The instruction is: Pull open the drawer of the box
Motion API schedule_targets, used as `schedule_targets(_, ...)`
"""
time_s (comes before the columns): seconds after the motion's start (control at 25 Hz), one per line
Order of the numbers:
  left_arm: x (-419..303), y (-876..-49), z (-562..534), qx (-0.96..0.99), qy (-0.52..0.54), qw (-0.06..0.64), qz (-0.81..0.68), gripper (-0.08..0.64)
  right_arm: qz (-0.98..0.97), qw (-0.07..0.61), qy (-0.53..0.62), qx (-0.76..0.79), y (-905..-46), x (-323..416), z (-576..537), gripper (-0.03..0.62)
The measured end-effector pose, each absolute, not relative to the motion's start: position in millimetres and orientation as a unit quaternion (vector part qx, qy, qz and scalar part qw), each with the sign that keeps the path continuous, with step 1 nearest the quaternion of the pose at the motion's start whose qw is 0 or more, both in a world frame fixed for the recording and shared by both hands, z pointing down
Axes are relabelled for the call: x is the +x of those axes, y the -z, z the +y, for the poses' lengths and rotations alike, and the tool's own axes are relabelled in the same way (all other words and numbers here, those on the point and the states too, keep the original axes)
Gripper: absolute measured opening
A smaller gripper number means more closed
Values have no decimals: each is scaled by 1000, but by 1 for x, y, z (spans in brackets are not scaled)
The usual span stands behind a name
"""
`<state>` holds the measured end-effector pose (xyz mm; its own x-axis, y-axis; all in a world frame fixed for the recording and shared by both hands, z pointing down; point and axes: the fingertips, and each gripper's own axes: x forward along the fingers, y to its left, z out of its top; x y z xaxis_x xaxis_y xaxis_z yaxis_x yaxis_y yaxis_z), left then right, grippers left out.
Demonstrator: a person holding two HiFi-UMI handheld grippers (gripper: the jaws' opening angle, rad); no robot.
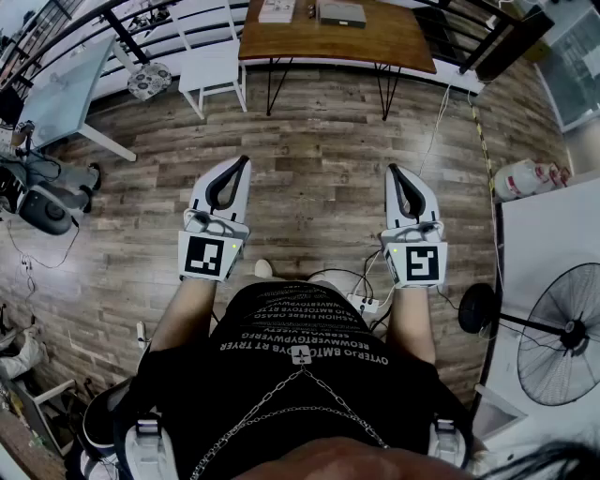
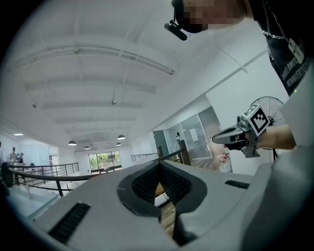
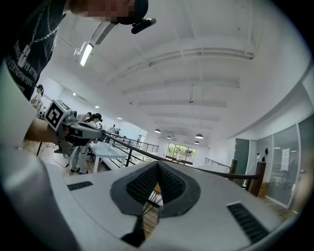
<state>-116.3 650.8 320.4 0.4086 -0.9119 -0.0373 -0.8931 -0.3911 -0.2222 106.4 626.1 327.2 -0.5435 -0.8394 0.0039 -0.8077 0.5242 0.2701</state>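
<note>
I hold both grippers level over the wood floor, pointing at a brown wooden table (image 1: 337, 39) some way ahead. On it lie a pale flat thing (image 1: 277, 10) and a grey box-like thing (image 1: 341, 13); I can make out no drawer from here. My left gripper (image 1: 242, 163) is shut with nothing between its jaws, and its tips meet in the left gripper view (image 2: 158, 164). My right gripper (image 1: 392, 170) is shut and empty as well, its tips together in the right gripper view (image 3: 157, 164). Each gripper view shows the other gripper off to the side.
A white chair (image 1: 212, 66) stands left of the brown table, and a long white table (image 1: 66, 89) lies further left. A standing fan (image 1: 561, 345) and a white surface (image 1: 548, 244) are at my right. A power strip with cables (image 1: 362, 302) lies by my feet.
</note>
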Motion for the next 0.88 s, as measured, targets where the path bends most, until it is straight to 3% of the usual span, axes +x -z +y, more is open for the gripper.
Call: schedule_targets(0.88,-30,-333,668,-843,75,91,525,6,-889,27,94,448,-335,167,657,2)
